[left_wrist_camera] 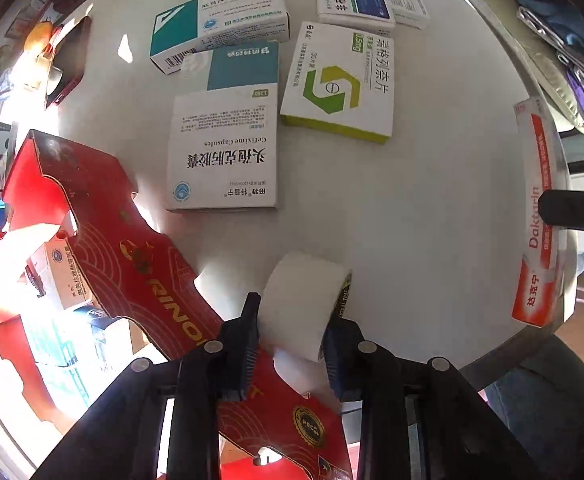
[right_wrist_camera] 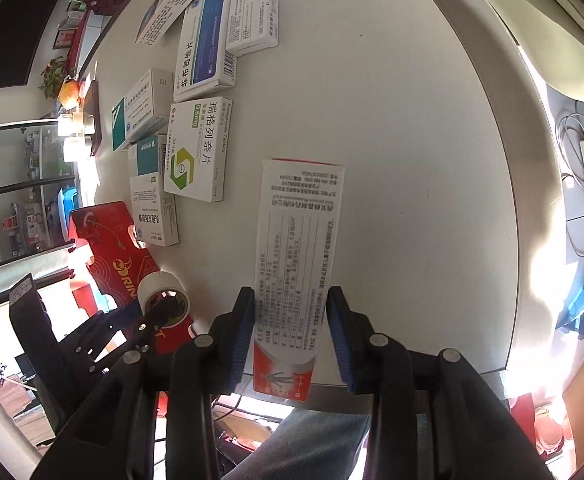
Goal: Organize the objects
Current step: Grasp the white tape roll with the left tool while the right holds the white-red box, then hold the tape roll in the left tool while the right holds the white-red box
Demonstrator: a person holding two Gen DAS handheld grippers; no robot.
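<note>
1. Left hand-held gripper (left_wrist_camera: 292, 344) is closed on the white tape roll (left_wrist_camera: 306, 304), pads pressing its two flat sides; the roll sits at the near edge of the tabletop (left_wrist_camera: 432, 220), just beside the red carton (left_wrist_camera: 131, 256)
2. Right hand-held gripper (right_wrist_camera: 289, 332) is clamped on the long Daktarin box (right_wrist_camera: 296, 264), gripping the near end across the narrow faces; the far end juts out over the tabletop
3. Tape roll: judged light and stiff enough across its width, hollow core. The smooth wound face may slip, so holding it by the sides as now looks sound
4. Daktarin box: thin card, light, will dent if squeezed hard. Held near one end, it may droop or swing; a hold nearer the middle would be steadier
5. Other medicine boxes lie flat in a loose cluster further back, among them the green-logo box (left_wrist_camera: 338, 84) and the Cefixime box (left_wrist_camera: 221, 152); the red carton already holds a small box (left_wrist_camera: 61, 272)
</note>
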